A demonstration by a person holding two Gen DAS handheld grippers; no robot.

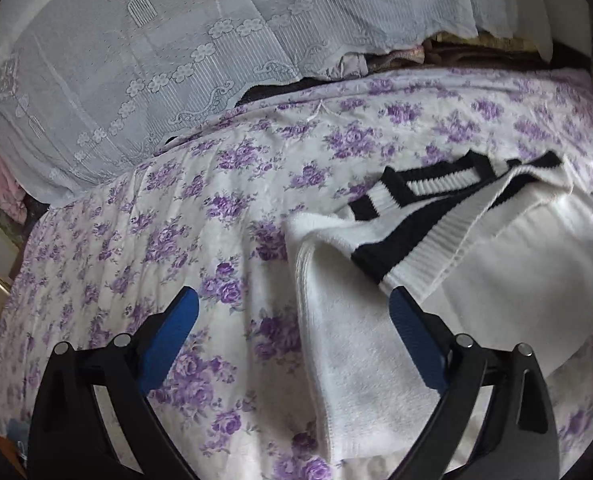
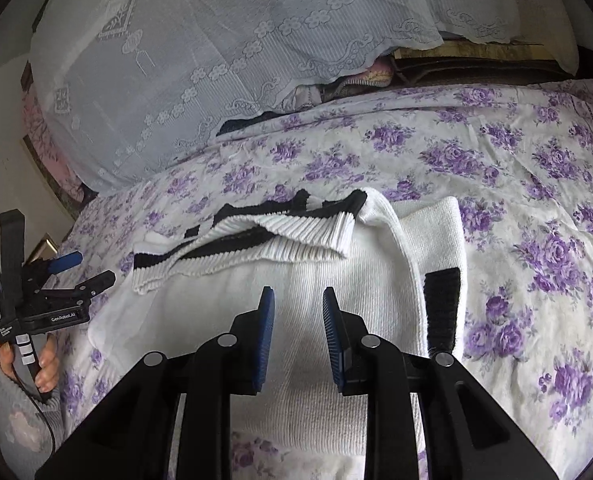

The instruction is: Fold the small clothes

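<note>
Left wrist view: the left gripper (image 1: 292, 312) hangs over the floral bedsheet (image 1: 200, 216) with its jaws spread about as wide as they go and nothing between the pads; the right blue pad (image 1: 410, 320) sits above the near-left edge of the white knit sweater (image 1: 356, 340). The sweater lies toward the right side of the bed, its black-striped ribbed trim (image 1: 408, 240) folded across the top, likely so the body forms a compact rectangle.

Right wrist view: the right gripper (image 2: 298, 320) has its jaws open only a narrow gap, gripping nothing, poised over the sweater's (image 2: 296, 280) middle. A black-cuffed sleeve (image 2: 442, 304) lies folded inward along its right edge. The person's hand (image 2: 36, 364) holds the left gripper (image 2: 84, 268) off the sweater's left edge, apparently clear of the cloth.
</note>
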